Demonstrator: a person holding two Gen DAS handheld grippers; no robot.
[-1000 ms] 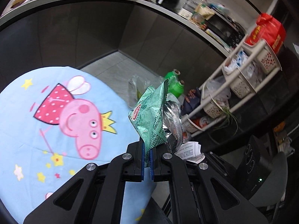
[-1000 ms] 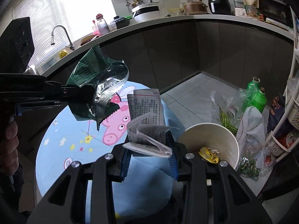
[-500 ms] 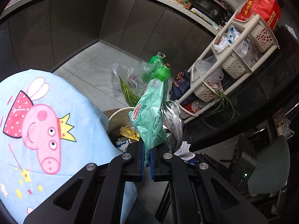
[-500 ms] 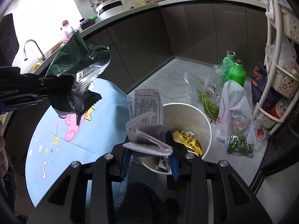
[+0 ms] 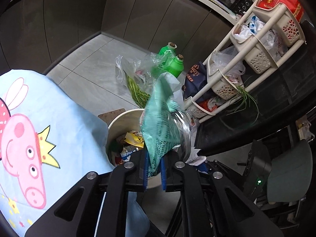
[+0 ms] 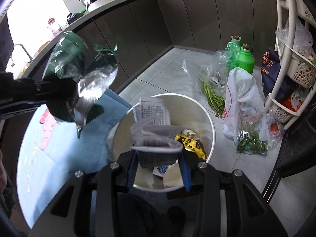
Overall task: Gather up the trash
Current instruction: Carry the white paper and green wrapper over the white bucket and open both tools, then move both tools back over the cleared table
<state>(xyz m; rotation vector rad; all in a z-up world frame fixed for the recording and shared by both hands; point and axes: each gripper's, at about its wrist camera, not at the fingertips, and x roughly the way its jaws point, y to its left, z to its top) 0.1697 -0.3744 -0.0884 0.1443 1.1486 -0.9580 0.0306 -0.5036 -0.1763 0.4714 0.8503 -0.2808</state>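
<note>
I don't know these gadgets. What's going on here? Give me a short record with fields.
Left gripper: jaws opening, green snack wrapper between them
Right gripper: jaws opening, folded paper between them
Bin: white, round, on the floor, already holding trash
Table cloth: light blue with pink cartoon pig
Floor nearby: two green bottles, bagged vegetables

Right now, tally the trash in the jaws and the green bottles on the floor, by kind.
Green snack wrapper, between left jaws: 1
Folded printed paper, between right jaws: 1
Green bottles on floor: 2
Total: 4
</note>
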